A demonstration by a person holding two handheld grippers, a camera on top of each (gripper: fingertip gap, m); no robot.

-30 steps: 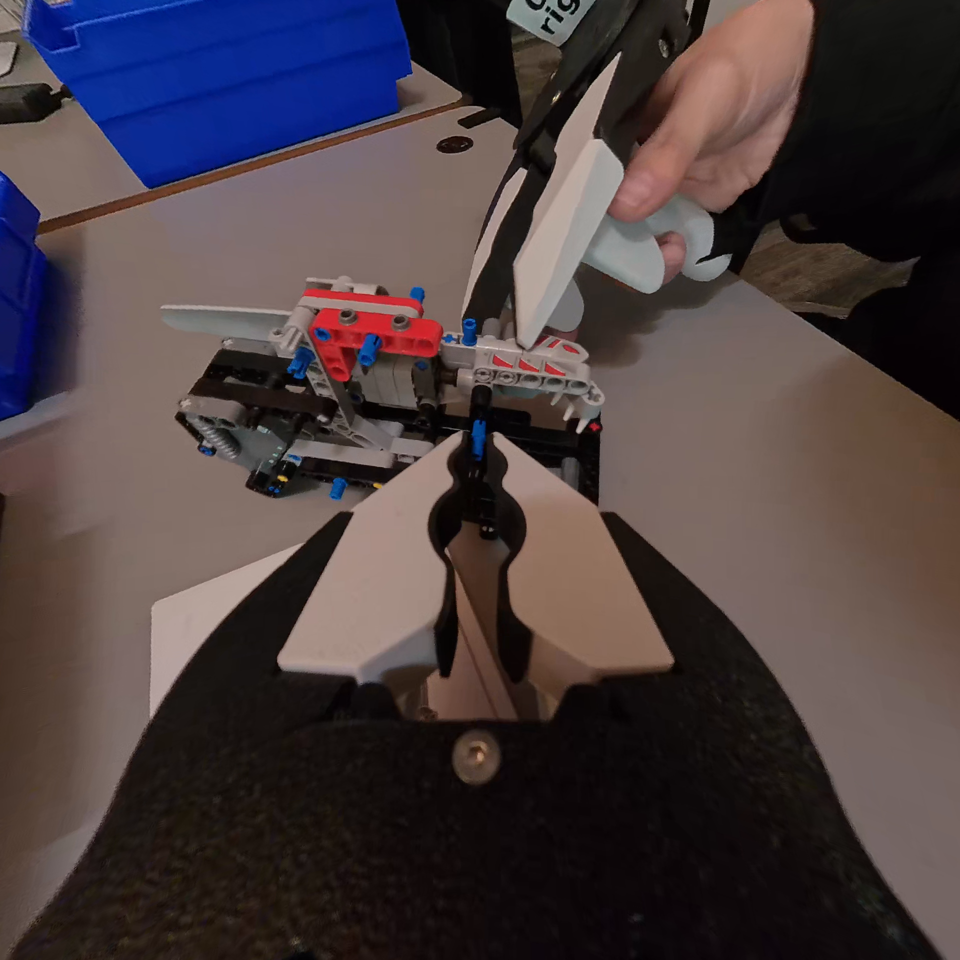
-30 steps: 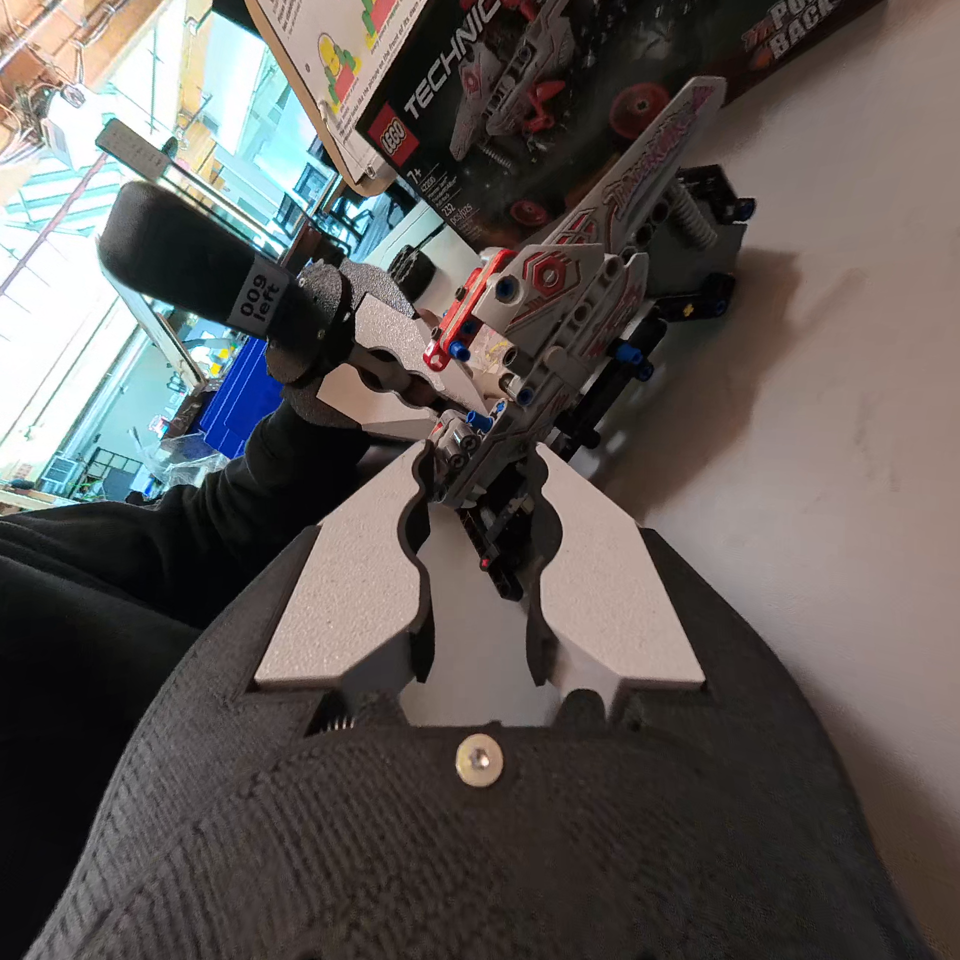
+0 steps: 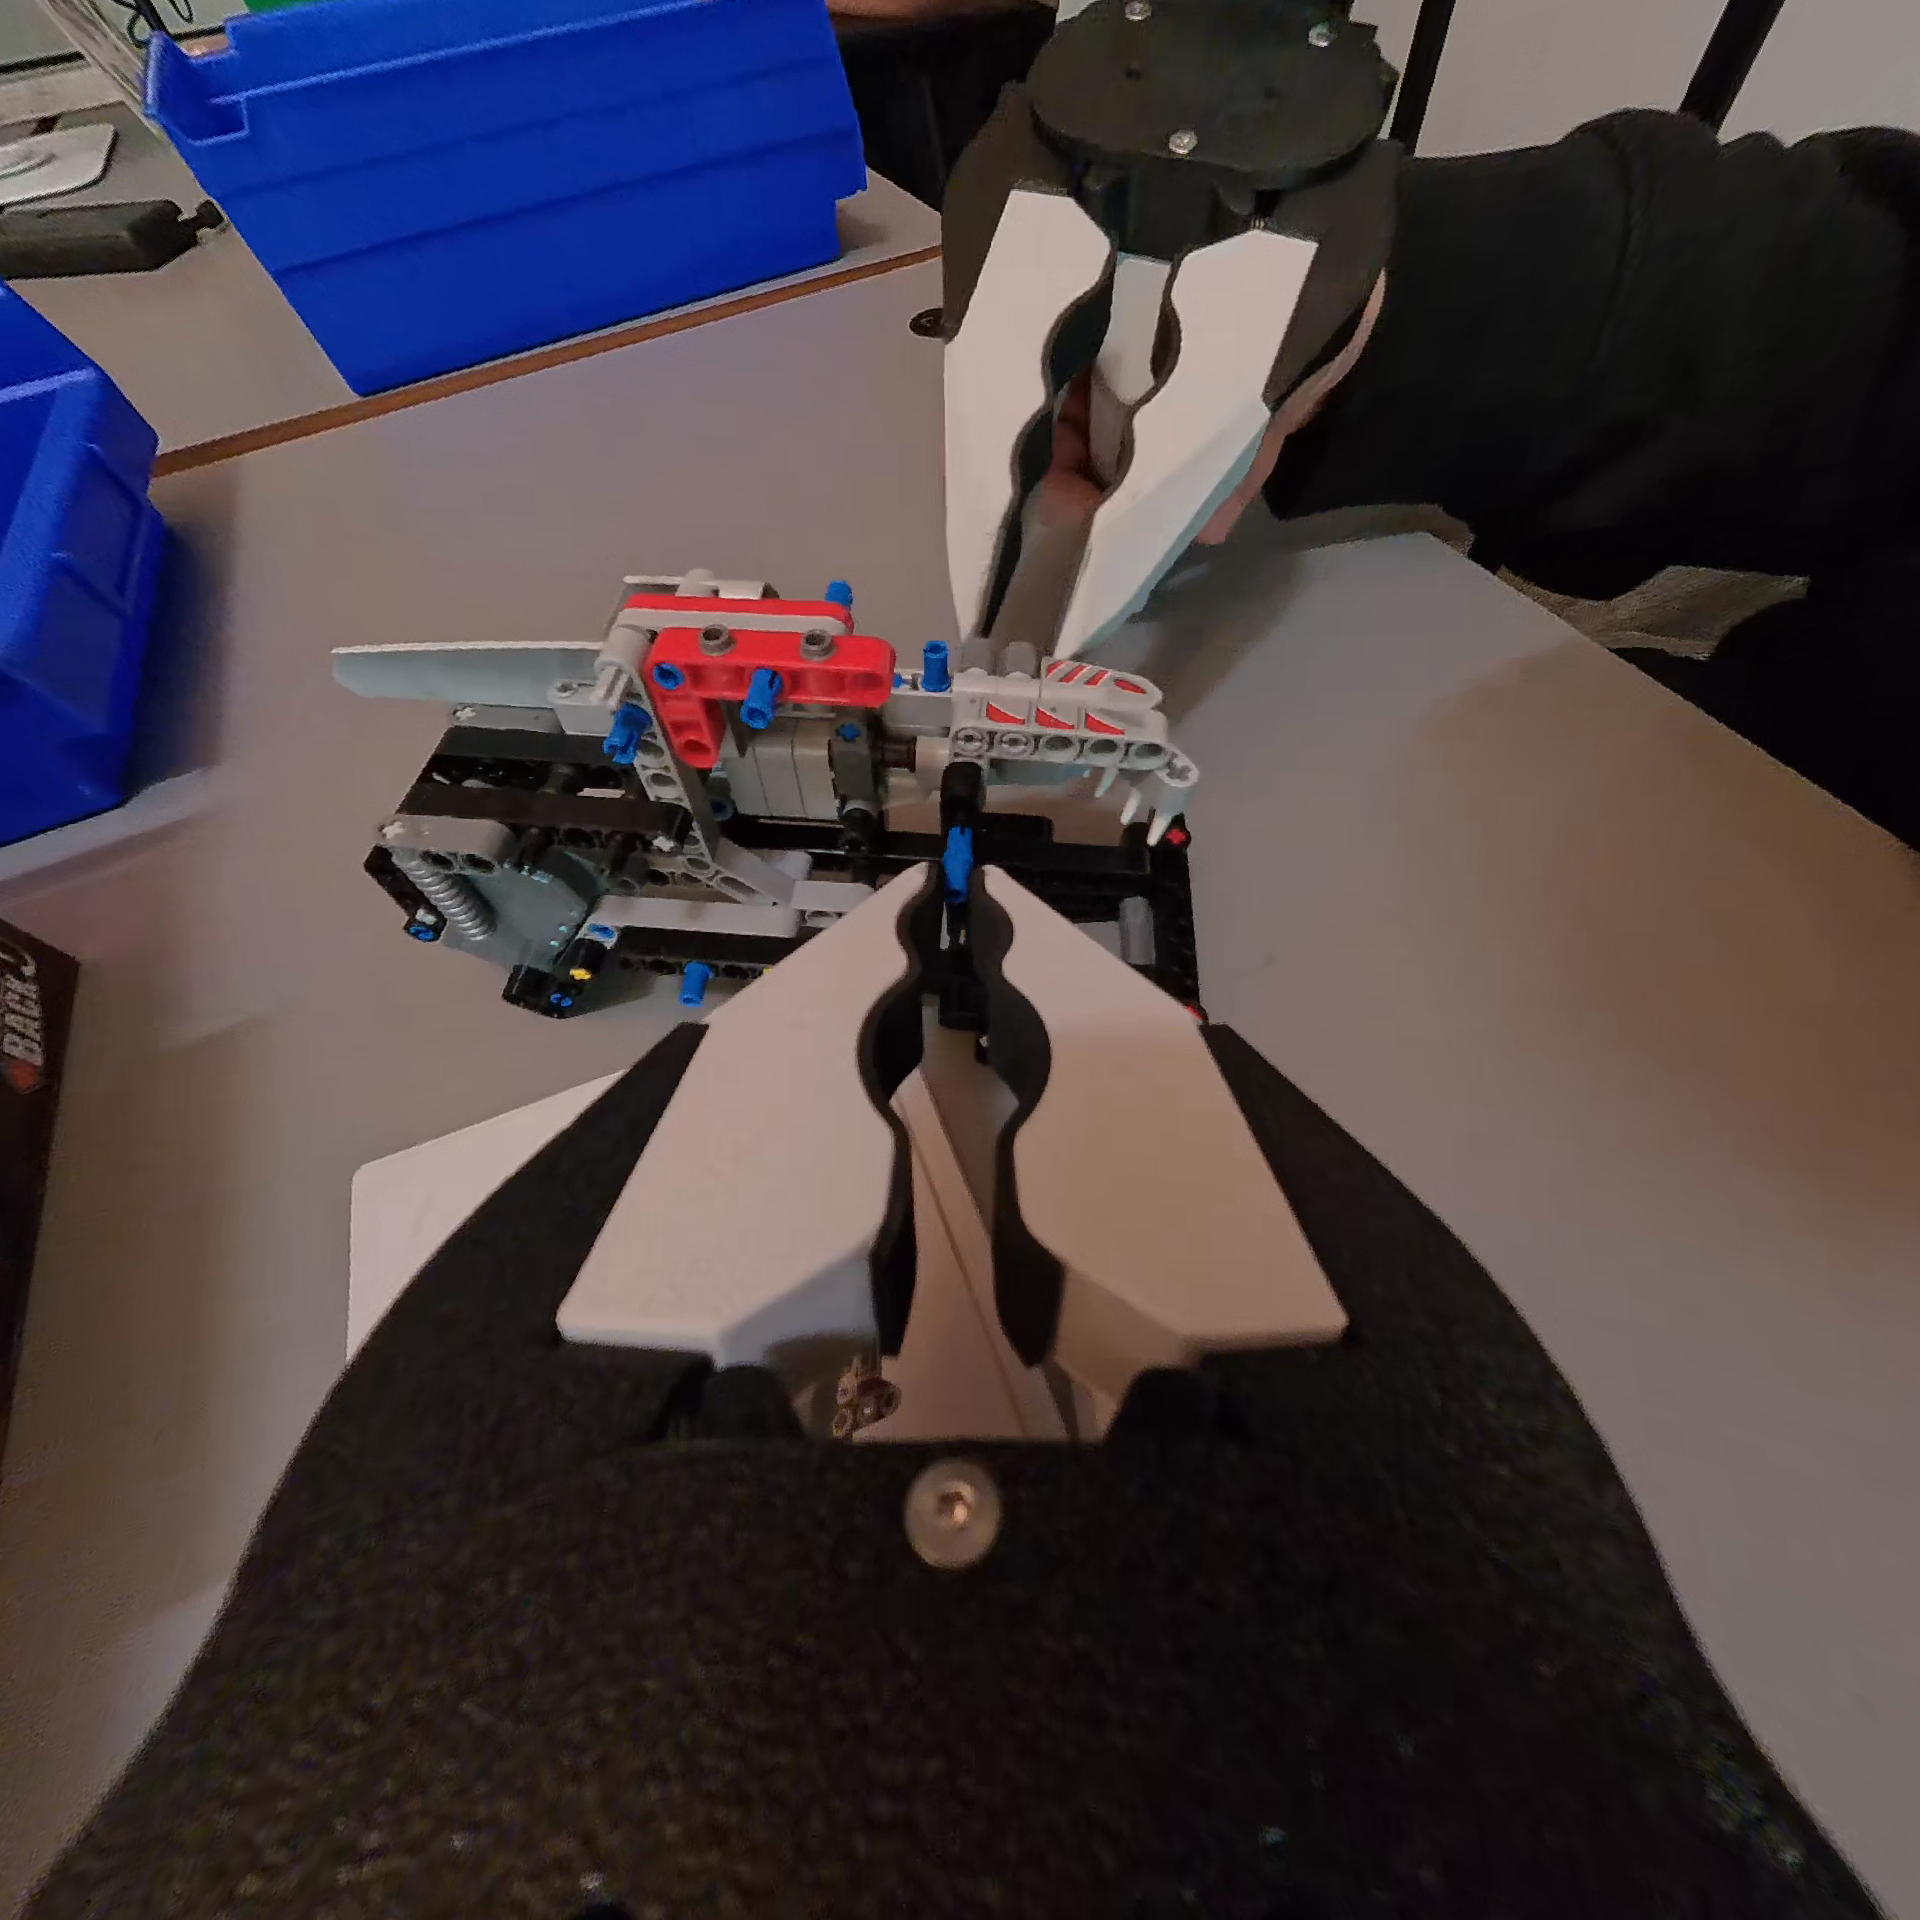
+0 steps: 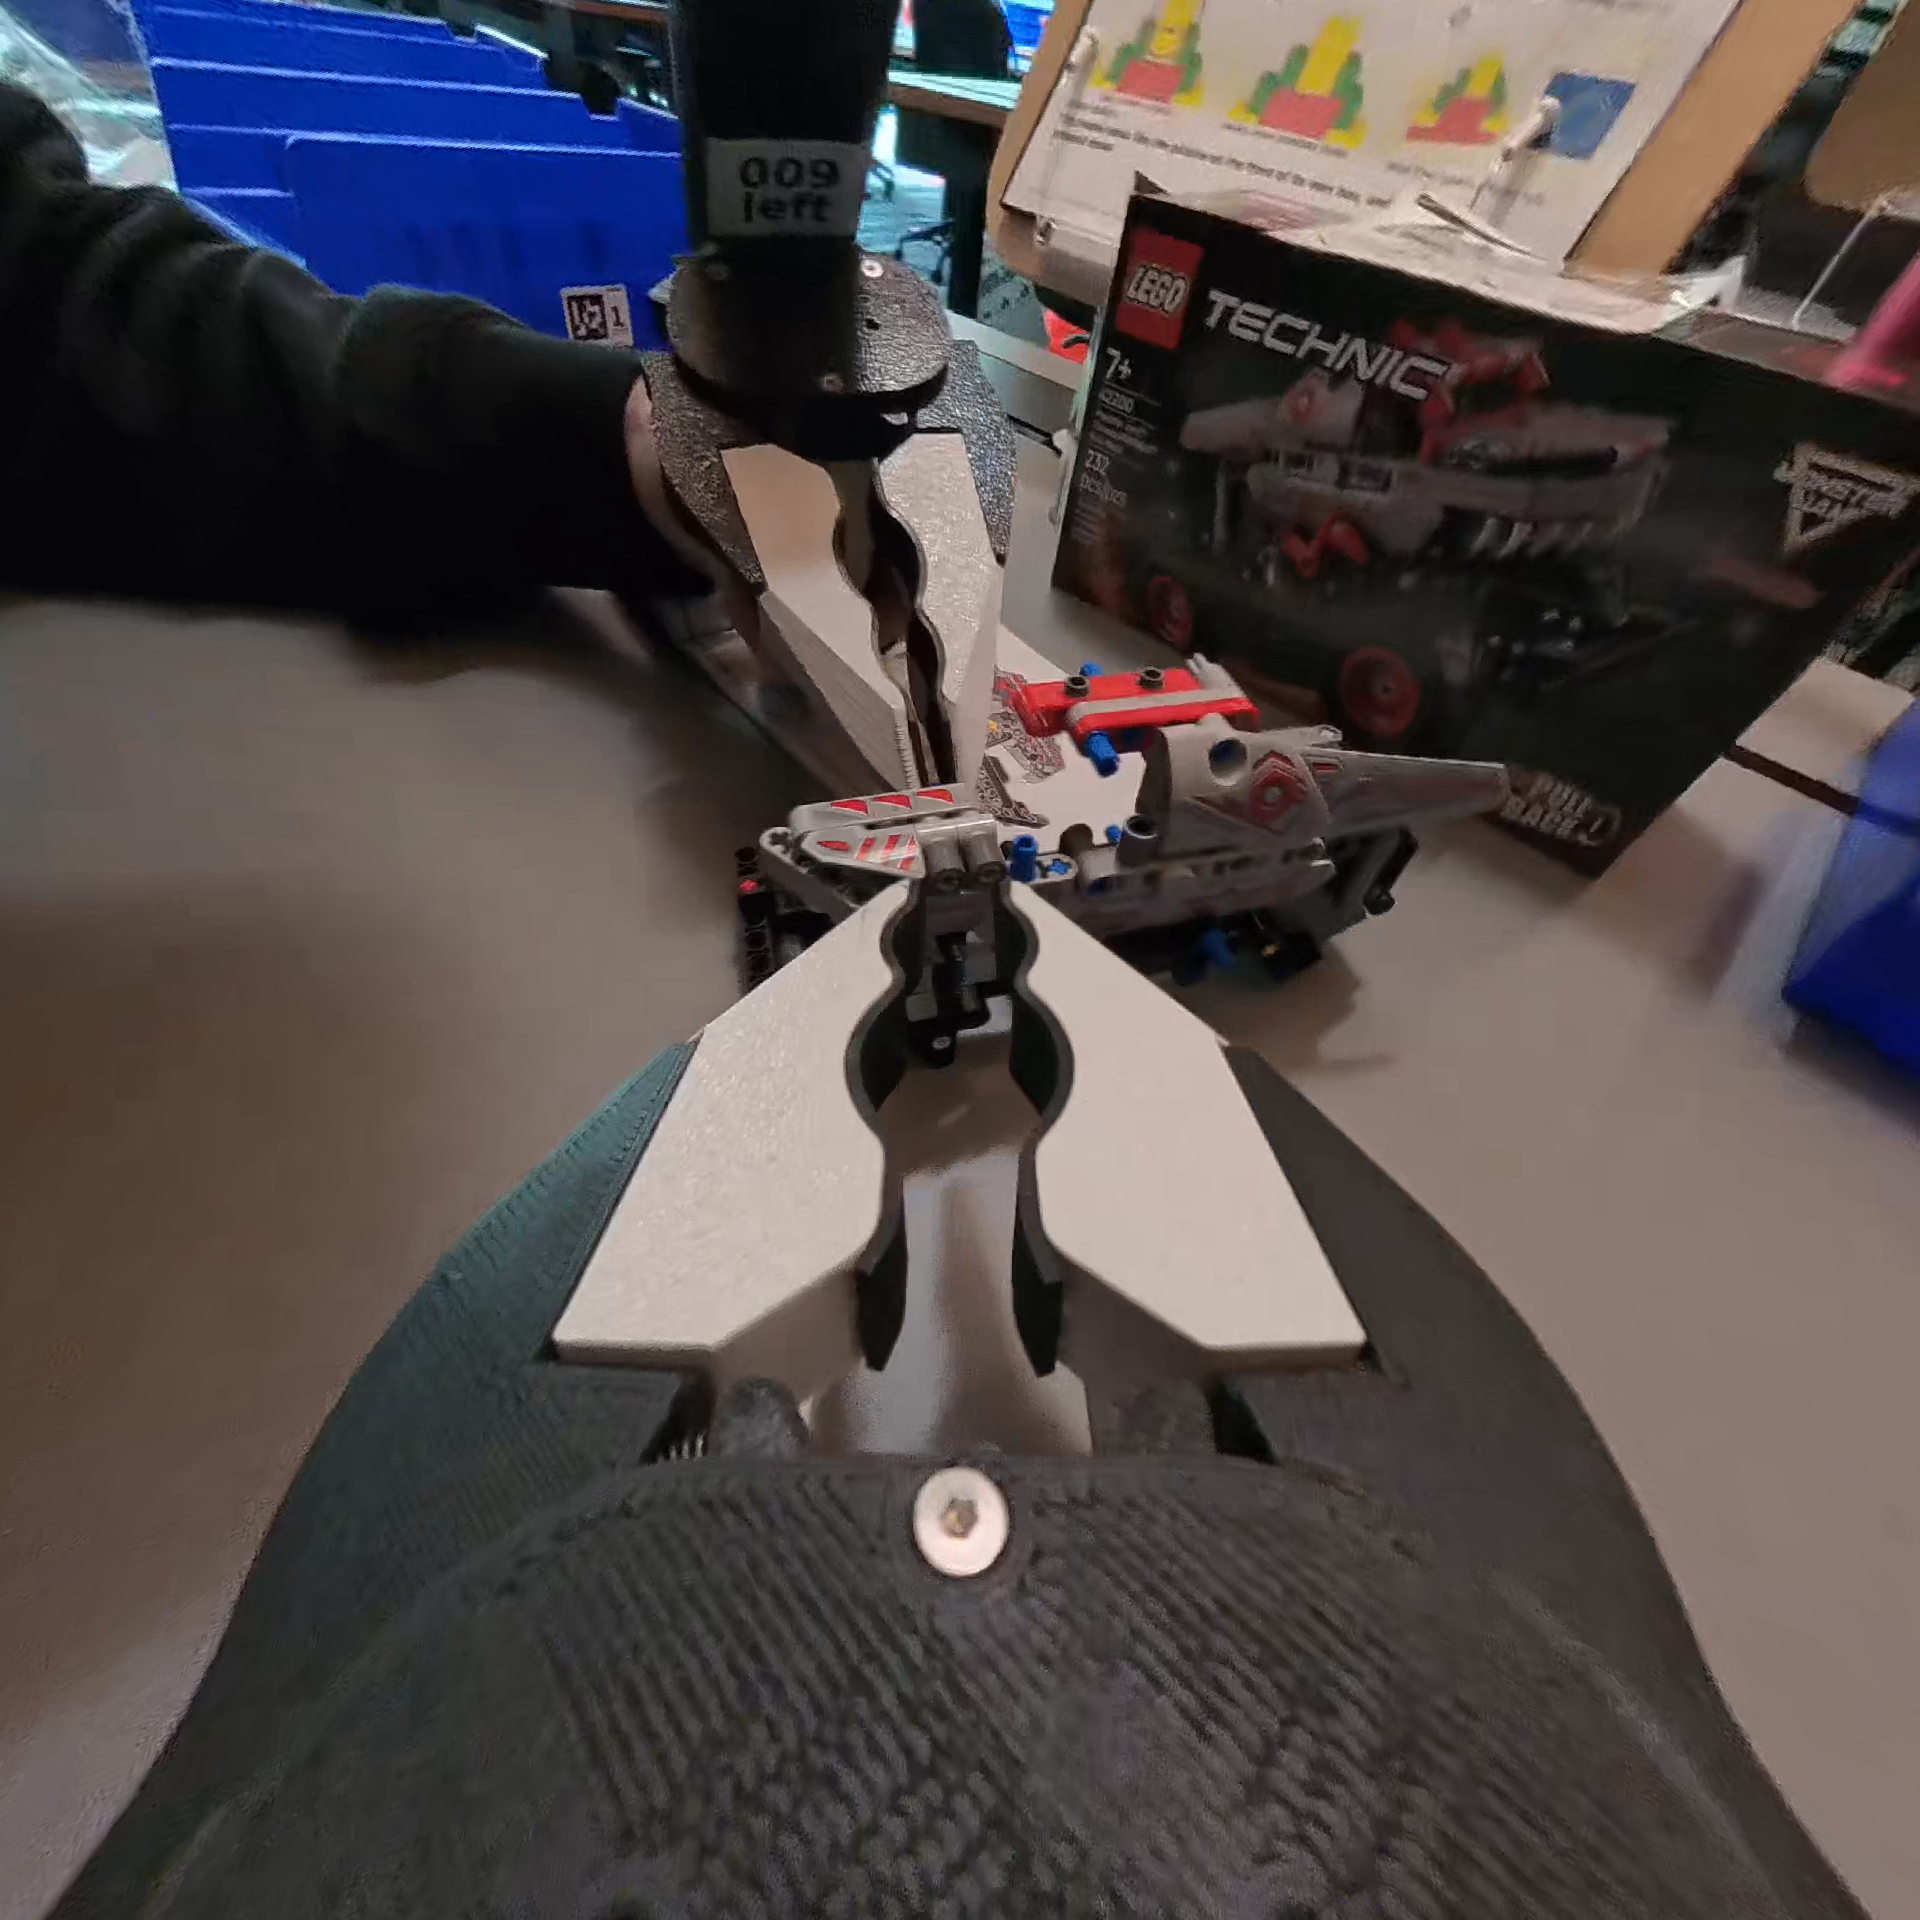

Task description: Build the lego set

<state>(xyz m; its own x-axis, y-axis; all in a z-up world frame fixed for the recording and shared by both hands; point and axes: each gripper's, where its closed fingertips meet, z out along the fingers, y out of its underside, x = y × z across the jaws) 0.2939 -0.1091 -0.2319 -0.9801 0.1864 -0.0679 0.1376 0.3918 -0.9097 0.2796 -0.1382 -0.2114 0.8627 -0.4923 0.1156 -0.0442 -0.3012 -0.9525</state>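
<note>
The partly built lego model (image 3: 779,790), grey, black and red with blue pins, sits on the grey table (image 3: 1455,935). My left gripper (image 3: 951,883) is shut on a thin black upright piece with a blue pin at the model's near side. My right gripper (image 3: 1023,634) comes down from the far side onto the grey beam with red stripes. In the right wrist view, my right gripper (image 4: 956,894) is shut on a small grey connector on top of the model (image 4: 1143,862). The left gripper (image 4: 935,769) shows behind it, held by a hand in a black sleeve.
The lego set box (image 4: 1455,499) stands behind the model, with an open cardboard flap above it. Blue bins (image 3: 520,177) line the far edge, and another blue bin (image 3: 62,603) sits at the left. A white sheet (image 3: 436,1226) lies under my left gripper. The tips of one gripper are about 5 cm away from the tips of the other.
My right gripper has rolled from a tilted pose to upright while staying on the grey beam. The model and my left gripper have stayed almost in place.
</note>
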